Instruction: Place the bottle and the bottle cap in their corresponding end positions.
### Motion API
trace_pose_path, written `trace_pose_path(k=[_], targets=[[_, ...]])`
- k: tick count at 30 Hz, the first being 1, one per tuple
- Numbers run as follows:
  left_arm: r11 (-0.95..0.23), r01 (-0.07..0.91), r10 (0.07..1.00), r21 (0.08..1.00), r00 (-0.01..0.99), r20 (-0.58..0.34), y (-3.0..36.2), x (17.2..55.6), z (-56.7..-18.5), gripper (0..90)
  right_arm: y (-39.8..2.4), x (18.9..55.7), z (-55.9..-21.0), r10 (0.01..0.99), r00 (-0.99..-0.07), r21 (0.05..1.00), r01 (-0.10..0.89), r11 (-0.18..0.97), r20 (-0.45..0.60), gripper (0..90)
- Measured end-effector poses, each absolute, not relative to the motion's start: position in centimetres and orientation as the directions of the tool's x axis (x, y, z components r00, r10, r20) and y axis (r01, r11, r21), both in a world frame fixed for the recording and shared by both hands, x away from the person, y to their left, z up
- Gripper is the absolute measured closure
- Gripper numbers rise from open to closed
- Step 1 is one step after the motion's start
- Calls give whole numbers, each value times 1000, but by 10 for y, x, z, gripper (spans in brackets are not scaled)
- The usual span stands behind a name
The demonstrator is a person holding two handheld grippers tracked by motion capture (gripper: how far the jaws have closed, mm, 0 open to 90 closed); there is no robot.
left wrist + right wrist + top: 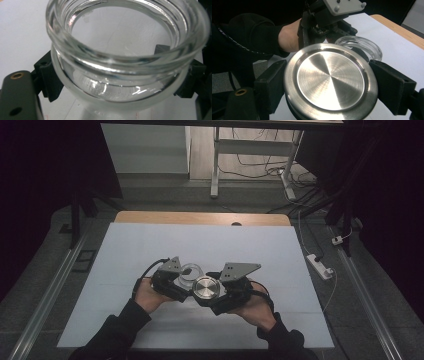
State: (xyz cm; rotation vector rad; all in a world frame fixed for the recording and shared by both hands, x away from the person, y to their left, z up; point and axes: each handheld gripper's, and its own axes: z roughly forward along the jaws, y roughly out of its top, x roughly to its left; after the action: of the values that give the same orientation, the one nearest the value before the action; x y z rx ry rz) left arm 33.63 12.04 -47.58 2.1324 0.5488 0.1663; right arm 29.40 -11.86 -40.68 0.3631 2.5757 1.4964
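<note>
A clear glass jar (pixel 191 271) with a threaded mouth sits between the black jaws of my left gripper (pixel 185 279), which is shut on its body just below the neck. In the left gripper view the jar (pixel 125 62) looms close and open-mouthed, a pad (pixel 50 82) pressing on each side. My right gripper (pixel 210 295) is shut on a round brushed-steel lid (pixel 206 287), gripped by its rim. In the right gripper view the lid (pixel 329 80) lies face up between the pads (pixel 270 85), and the jar (pixel 364 46) stands just beyond it. Lid and jar are close together, apart.
Both hands hover over a white sheet (pixel 150 245) covering the table, whose wooden far edge (pixel 200 217) shows. A white power strip (pixel 320 266) with cables lies on the floor at the right. Desk legs (pixel 215 170) stand beyond the table.
</note>
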Motion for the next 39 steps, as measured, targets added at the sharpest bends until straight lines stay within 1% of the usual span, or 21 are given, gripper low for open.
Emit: trace_pose_path(k=[14,39], targets=[[-484,326,450,812,889,-88,119,348,-474,155,-122,286,-416,281,-960,869,144,473,6,178],[-486,322,463,813,883,-73,101,376,-481,155,-131,270,-457,305,-952,855,183,486,31,178]])
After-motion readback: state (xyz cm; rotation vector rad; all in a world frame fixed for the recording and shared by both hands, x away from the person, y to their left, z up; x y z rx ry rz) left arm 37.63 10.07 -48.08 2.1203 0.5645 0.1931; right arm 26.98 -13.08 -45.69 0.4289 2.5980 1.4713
